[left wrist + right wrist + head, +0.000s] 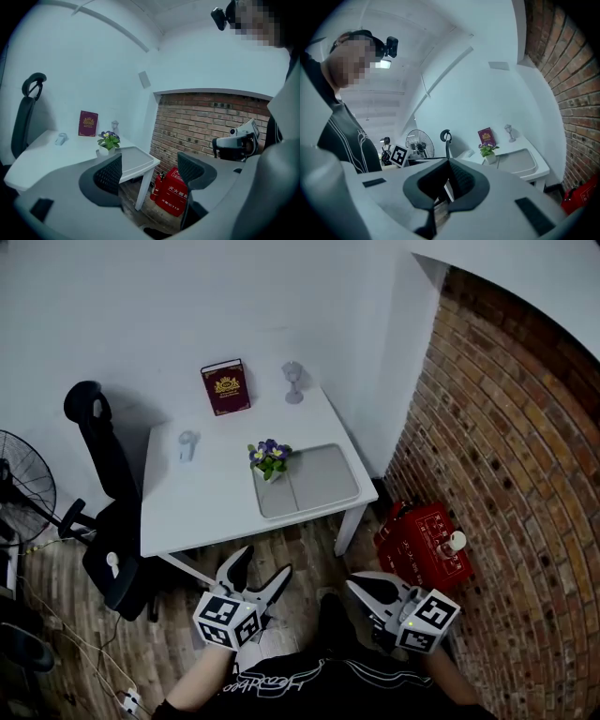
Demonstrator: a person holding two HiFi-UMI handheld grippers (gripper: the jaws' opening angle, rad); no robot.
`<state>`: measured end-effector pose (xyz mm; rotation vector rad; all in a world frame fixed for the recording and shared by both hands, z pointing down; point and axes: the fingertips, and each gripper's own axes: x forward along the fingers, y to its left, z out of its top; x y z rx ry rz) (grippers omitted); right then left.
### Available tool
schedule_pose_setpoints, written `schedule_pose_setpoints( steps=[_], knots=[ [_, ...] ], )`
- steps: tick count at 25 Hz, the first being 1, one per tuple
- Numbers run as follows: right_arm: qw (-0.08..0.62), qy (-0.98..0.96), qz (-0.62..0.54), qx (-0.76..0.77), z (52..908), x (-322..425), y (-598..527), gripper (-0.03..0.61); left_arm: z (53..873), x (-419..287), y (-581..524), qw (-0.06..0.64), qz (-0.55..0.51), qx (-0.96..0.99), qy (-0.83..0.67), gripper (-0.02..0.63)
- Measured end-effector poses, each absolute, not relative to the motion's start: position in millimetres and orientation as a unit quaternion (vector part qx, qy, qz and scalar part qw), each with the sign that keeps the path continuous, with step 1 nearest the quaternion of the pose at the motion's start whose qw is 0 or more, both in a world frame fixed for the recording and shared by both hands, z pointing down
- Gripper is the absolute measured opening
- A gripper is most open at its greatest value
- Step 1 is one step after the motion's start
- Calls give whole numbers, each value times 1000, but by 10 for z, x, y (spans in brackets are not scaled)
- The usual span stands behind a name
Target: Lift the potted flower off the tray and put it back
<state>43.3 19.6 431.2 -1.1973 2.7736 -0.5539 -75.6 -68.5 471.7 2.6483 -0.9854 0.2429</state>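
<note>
The white table (206,507) bears a grey tray (323,486). Both grippers hang well short of the tray: the left gripper (262,564) is spread wide and empty, and the right gripper (360,589) is pressed together on nothing. Pinching stems rather than the pot would likely crush blooms or tip it. The potted flower (269,461) stands upright at the tray's far left corner. It has a small white pot, green leaves, and purple and yellow blossoms.
</note>
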Motion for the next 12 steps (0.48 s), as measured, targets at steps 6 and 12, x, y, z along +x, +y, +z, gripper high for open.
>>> schedule_pose_setpoints(
  steps=[6,12],
  knots=[
    [37,914,-180,-363,4303,609,-574,3,4889,-628,-1303,156,89,916,-360,364],
    [41,922,-190,-336,4220,779,-1401,3,4981,-584,-2017,158,89,899,-398,364]
  ],
)
